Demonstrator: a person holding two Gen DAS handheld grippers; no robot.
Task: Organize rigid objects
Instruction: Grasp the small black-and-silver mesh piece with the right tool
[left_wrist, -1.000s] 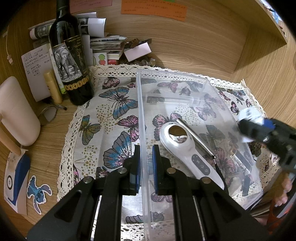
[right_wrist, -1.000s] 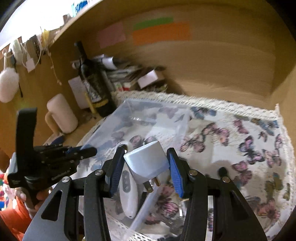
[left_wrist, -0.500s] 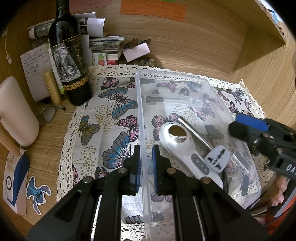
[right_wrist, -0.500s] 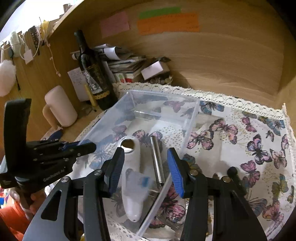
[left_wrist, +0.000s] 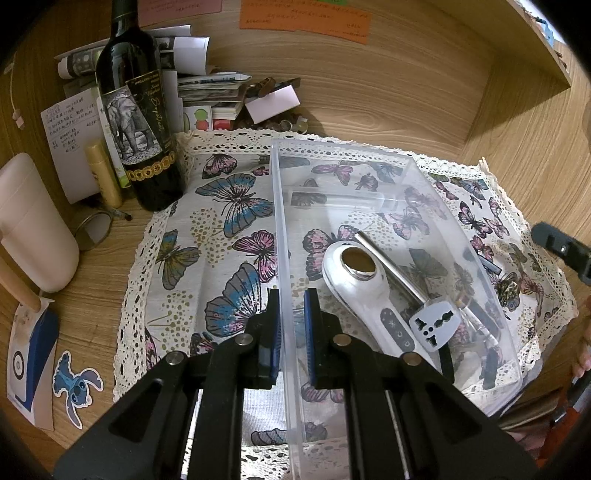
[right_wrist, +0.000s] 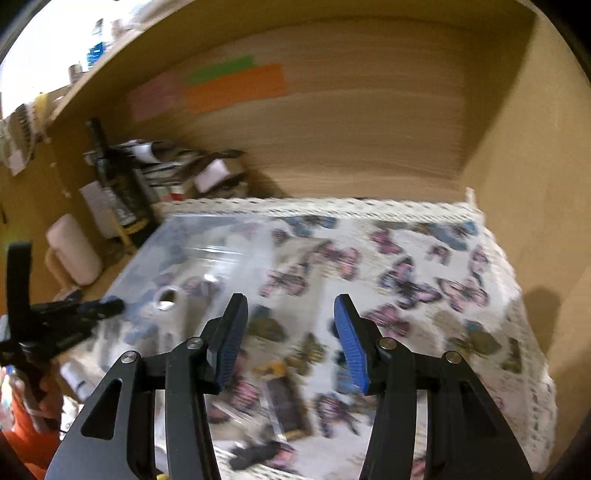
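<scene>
Both claws are accounted for as follows. By the left gripper (left_wrist: 291, 295) the near wall of the clear plastic bin (left_wrist: 476, 258) is straddled, one pad on each side; the jaws are narrow, and the wall seems to be pinched between them, though actual contact cannot be confirmed. The right gripper (right_wrist: 288, 328) is seen wide and empty over the butterfly cloth (right_wrist: 424, 288), its view blurred.

Inside the bin, a white handheld device (left_wrist: 362, 284) is laid at centre, with a metal rod (left_wrist: 391, 266) just beside it toward 2 o'clock and a travel adapter (left_wrist: 436, 325) resting at about 4 o'clock, touching the device's handle. Outside the bin, in the right wrist view, a dark flat object (right_wrist: 284, 410) and a small black piece (right_wrist: 258, 454) are lying on the cloth at roughly 6 o'clock below the open jaws; their identity cannot be told through the blur.

The step in hand is judged to be the reach for the next loose item, the bin being steadied meanwhile. For the next move, the open jaws would need to be lowered around the dark flat object, aligned across its narrow side, and closed before it is carried toward 10 o'clock into the bin.
</scene>
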